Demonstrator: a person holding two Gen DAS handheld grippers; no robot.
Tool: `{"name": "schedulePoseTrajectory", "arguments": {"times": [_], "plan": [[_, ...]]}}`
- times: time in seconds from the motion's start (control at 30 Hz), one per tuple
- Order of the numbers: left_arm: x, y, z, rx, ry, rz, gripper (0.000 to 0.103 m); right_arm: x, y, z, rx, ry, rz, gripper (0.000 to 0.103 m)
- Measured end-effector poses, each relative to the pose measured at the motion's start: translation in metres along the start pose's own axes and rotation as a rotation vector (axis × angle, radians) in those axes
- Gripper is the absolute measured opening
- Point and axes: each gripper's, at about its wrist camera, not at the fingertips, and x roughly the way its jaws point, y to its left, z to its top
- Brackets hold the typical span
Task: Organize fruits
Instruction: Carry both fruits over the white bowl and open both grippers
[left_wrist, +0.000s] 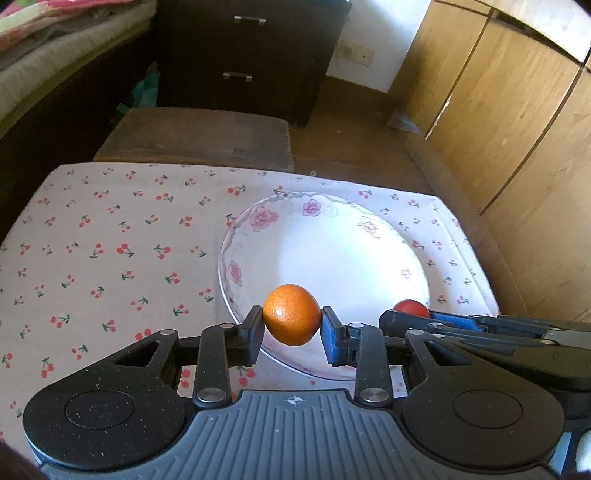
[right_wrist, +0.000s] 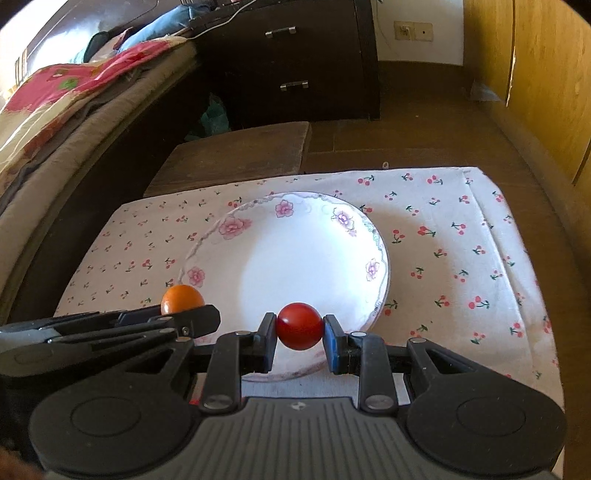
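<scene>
**Both grippers loaded, held over near rim of plate**

Table (left_wrist: 110, 229): covered with a white cloth (right_wrist: 443, 236) printed with red cherries; the cloth reaches the far and right edges.

Plate (left_wrist: 258, 221): white, pink flowers round the rim, sits toward the right half of the table, nearer the far edge. Nothing lies in it.

Left gripper (left_wrist: 292, 325): clamped on an orange (left_wrist: 292, 319), pads pressing its two sides. The fruit hangs clear, above the plate's near-left rim. In the right wrist view it shows just left of the plate, behind the left gripper's fingers.

Right gripper (right_wrist: 299, 328): clamped on a small red fruit (right_wrist: 299, 325), round and glossy; kind not certain. It hangs above the plate's near rim, to the right of the orange. The two grippers are side by side and close together.
</scene>
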Motion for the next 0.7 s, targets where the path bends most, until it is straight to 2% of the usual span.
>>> {"name": "schedulePoseTrajectory", "arguments": {"times": [0.17, 0.7], "plan": [[0.003, 0.000, 0.001, 0.017, -0.001, 0.039, 0.040, 0.010, 0.002, 0.003, 0.003, 0.005, 0.005, 0.029], [0.004, -0.004, 0.001, 0.027, 0.001, 0.046, 0.041, 0.013, 0.000, 0.002, 0.000, 0.014, -0.022, 0.030]]}}
